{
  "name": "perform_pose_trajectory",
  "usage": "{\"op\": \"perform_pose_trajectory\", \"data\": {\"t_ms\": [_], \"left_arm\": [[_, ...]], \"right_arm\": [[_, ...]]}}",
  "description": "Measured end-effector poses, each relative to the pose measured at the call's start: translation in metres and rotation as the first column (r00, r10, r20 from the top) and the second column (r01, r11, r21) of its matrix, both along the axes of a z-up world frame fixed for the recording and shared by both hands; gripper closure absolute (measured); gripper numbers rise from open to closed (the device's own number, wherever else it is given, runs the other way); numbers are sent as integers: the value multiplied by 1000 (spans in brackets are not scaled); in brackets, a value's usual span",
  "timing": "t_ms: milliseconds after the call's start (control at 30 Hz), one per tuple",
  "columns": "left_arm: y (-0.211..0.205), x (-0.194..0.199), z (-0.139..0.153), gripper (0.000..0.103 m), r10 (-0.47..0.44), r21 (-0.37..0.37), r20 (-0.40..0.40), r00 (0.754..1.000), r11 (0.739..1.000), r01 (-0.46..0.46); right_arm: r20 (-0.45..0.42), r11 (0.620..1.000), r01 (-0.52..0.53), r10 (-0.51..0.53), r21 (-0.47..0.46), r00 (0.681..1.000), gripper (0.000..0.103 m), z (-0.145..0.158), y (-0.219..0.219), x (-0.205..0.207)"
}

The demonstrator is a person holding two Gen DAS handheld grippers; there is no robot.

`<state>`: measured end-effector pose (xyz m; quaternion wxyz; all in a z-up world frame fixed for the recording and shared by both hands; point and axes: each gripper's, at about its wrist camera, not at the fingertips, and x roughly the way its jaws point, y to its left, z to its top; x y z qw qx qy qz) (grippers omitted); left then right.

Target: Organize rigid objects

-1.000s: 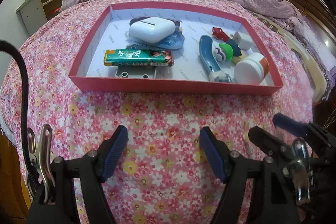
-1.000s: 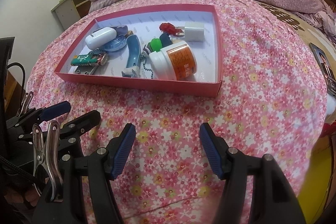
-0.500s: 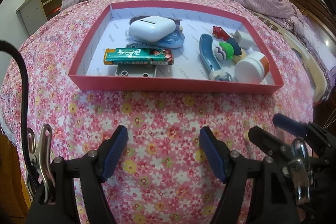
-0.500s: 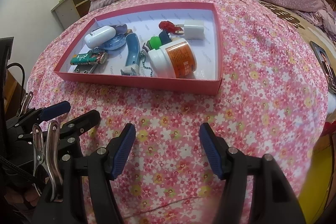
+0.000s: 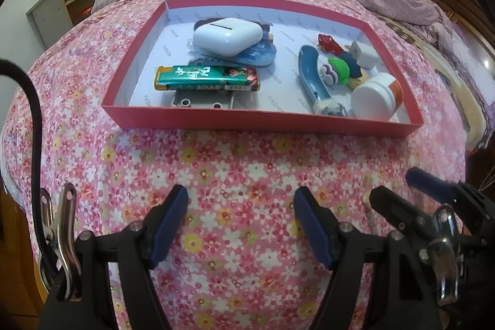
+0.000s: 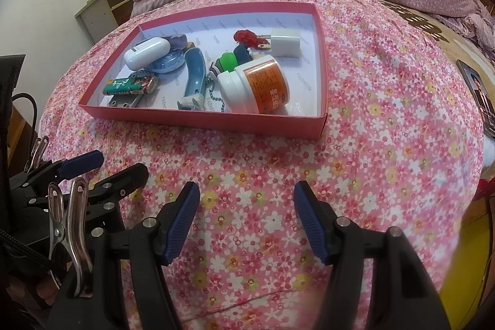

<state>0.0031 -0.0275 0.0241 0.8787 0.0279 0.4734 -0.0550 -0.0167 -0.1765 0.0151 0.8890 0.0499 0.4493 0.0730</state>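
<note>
We read the word "FASHION" printed over and over, in pale grey, across the white inner floor of the pink box (image 6: 321, 30); it is clearest at the right wall in the right wrist view. The green packet (image 5: 208, 78) bears large white Chinese characters that we cannot make out, with small lettering below them too blurred to read. The orange label of the white jar (image 6: 267, 84) carries lines of white print and larger Chinese characters, none legible to us.
</note>
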Motion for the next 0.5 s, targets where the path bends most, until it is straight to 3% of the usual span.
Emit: {"op": "perform_pose_trajectory", "data": {"t_ms": [500], "left_arm": [[1, -1, 0, 28, 0, 5, -1, 1000, 1000, 0]], "right_arm": [[0, 1000, -1, 1, -2, 1000, 38, 0, 0, 0]]}}
